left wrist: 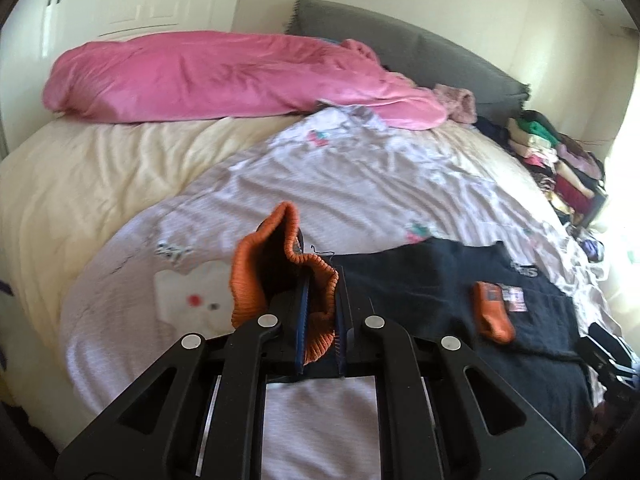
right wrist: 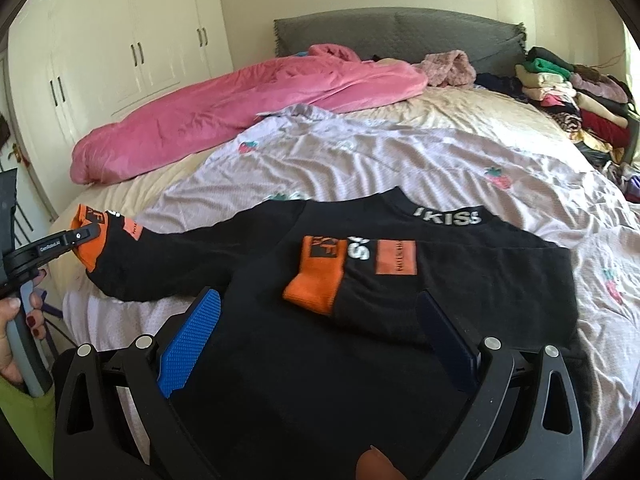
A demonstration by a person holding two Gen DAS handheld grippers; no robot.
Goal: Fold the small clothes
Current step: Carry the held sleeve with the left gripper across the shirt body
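A black sweater with orange cuffs lies flat on the lilac sheet. One sleeve is folded across its chest, with that orange cuff lying on the body. The other sleeve stretches out to the left, lifted off the bed. My left gripper is shut on that sleeve's orange cuff; the right wrist view shows the same grip, left gripper on cuff. My right gripper hangs open above the sweater's body, its blue pad apart from the cloth.
A pink duvet lies across the far side of the bed below a grey headboard. Stacks of folded clothes stand at the right edge. White wardrobes fill the left wall. A hand holds the left gripper's handle.
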